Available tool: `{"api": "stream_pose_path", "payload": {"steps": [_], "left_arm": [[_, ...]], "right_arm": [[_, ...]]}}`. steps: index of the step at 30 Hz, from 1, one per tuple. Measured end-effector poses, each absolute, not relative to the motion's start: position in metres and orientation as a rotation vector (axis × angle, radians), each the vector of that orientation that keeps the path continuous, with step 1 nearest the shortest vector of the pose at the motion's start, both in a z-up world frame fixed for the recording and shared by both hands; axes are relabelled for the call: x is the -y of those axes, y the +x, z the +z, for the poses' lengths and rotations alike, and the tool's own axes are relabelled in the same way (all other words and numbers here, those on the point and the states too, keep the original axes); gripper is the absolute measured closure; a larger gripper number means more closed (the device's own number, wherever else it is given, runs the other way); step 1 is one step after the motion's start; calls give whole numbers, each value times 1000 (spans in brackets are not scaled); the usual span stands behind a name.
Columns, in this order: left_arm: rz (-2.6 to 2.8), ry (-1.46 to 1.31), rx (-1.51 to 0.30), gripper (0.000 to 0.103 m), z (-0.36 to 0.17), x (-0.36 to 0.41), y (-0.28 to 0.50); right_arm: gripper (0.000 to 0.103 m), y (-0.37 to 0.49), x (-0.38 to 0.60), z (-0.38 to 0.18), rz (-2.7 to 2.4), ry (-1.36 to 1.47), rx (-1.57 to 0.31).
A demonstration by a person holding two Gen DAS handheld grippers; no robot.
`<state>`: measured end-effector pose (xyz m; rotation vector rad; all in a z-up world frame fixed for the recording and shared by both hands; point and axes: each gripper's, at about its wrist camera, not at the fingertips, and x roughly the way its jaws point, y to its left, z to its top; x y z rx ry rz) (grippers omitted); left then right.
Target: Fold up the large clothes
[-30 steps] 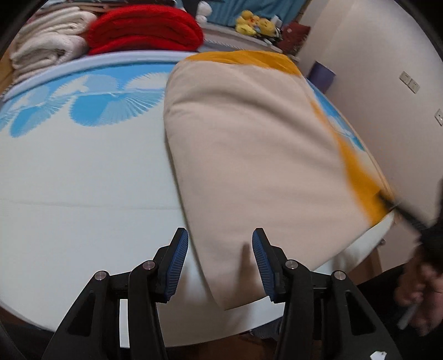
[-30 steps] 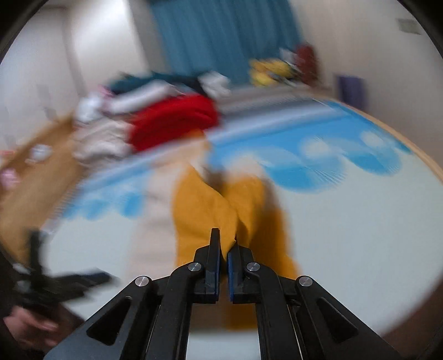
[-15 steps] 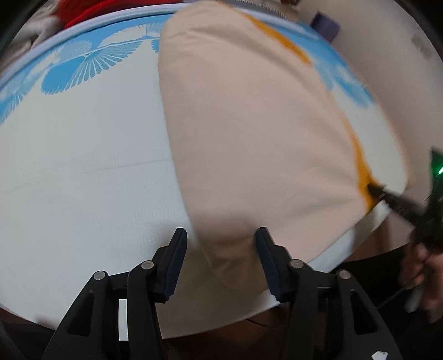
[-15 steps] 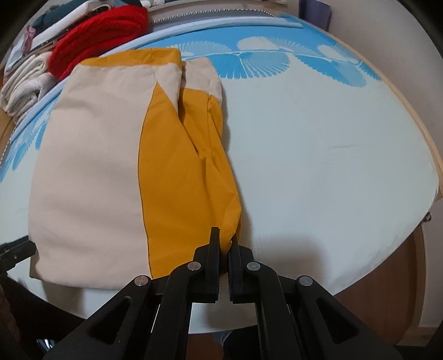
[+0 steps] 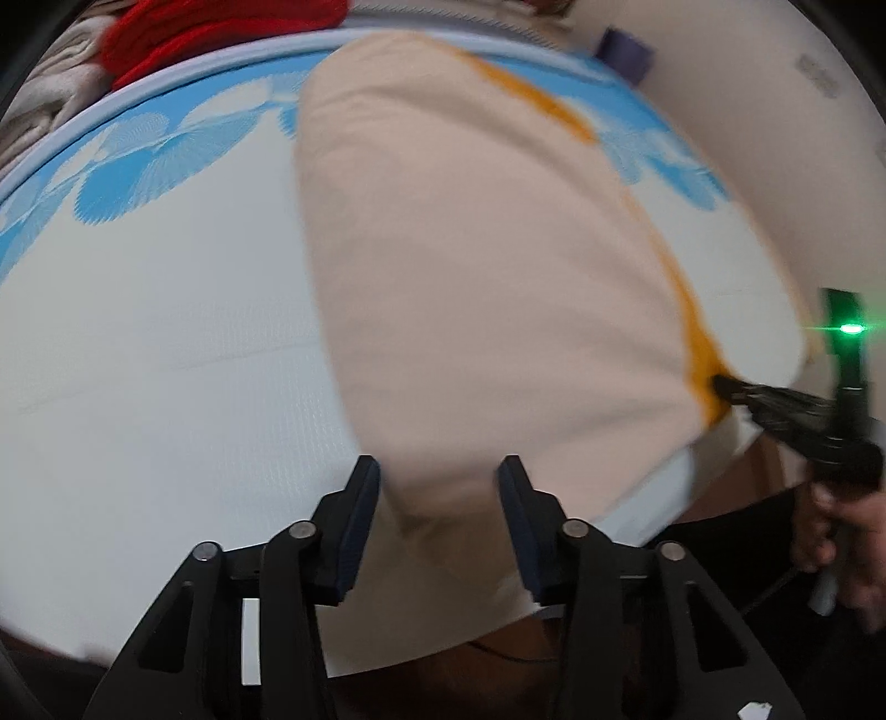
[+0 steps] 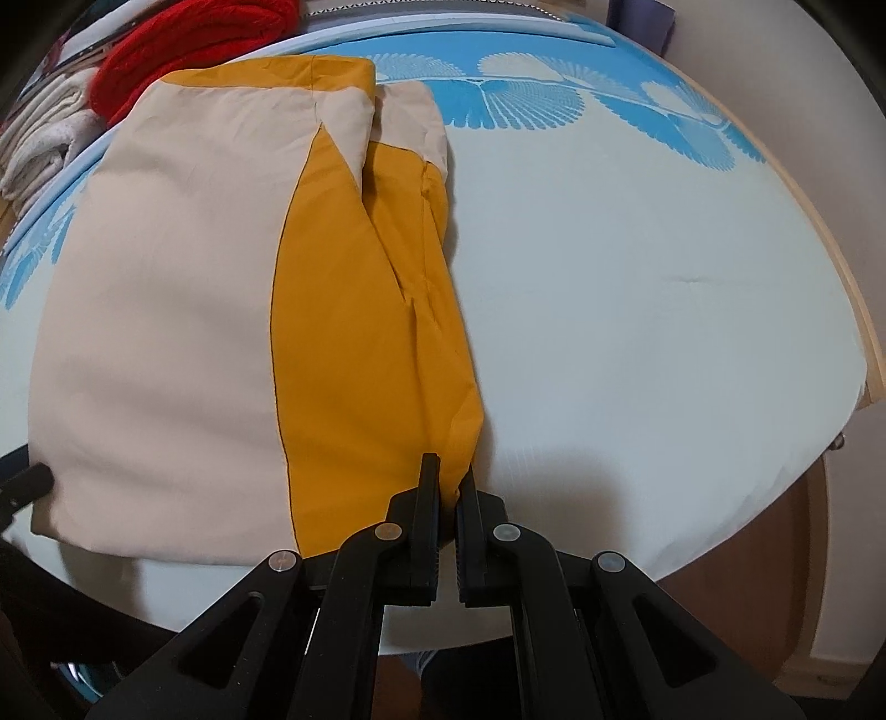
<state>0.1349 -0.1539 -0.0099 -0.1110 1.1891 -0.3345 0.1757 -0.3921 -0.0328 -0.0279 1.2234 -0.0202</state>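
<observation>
A large padded garment, beige [image 5: 487, 266] with an orange panel [image 6: 360, 332], lies folded flat on the bed. My left gripper [image 5: 440, 490] straddles its near beige corner. The jaws are closing, with the cloth between the pads and a wide gap still left. My right gripper [image 6: 449, 482] is shut on the near orange corner, down at the sheet. The left wrist view shows the right gripper [image 5: 725, 385] from the side, pinching that orange edge, with a hand [image 5: 847, 526] on its handle. The left gripper's tip [image 6: 33, 476] pokes in at the right wrist view's left edge.
The bed sheet [image 6: 637, 332] is pale with a blue fan print at the far end. A red knit pile [image 6: 188, 44] and cream folded clothes [image 6: 39, 138] lie beyond the garment. A wooden bed edge [image 6: 830, 266] runs along the right; a purple bin [image 5: 626, 52] stands by the wall.
My right gripper came down and laid the orange corner on the sheet. My left gripper slid forward over the beige corner and its jaws have narrowed.
</observation>
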Motion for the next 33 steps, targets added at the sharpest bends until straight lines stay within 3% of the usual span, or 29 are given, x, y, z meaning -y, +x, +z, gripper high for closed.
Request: {"api": "stream_pose_path", "payload": {"steps": [6,10,12,13,15,17,21,24,27,30,33], "left_arm": [[-308,-7,-1234,65,-25,163,138],[-314,-79,-1255,64,-20,156,144],[-314,-86,-1260,64,-20,156,145],[-313,-94,-1261,64,-19,155,146],[-313,-108,-1262,64,-18,154,148],[-311,-136,-1259,64,-16,151,149],[-290,-236,-1222,59,-8,134,159],[-265,-358,-1206,38,-8,113,177],[-257,-466,-1223,32,-21,98,204],[-280,-641,-1265,18,-49,85,236],[-336,-794,-1287,17,-76,79,261]], "right_arm": [[97,174,399,-19,-2,34,-1200],[78,172,413,29,3,85,-1022],[58,177,415,47,39,98,-952],[53,183,413,53,61,83,-929],[39,202,408,50,128,76,-959],[34,224,407,29,190,137,-1068],[33,249,403,-27,209,217,-1273],[33,260,406,-46,229,302,-1320],[33,272,409,-53,262,355,-1328],[32,281,408,-65,281,413,-1360],[32,286,405,-71,292,445,-1375]]}}
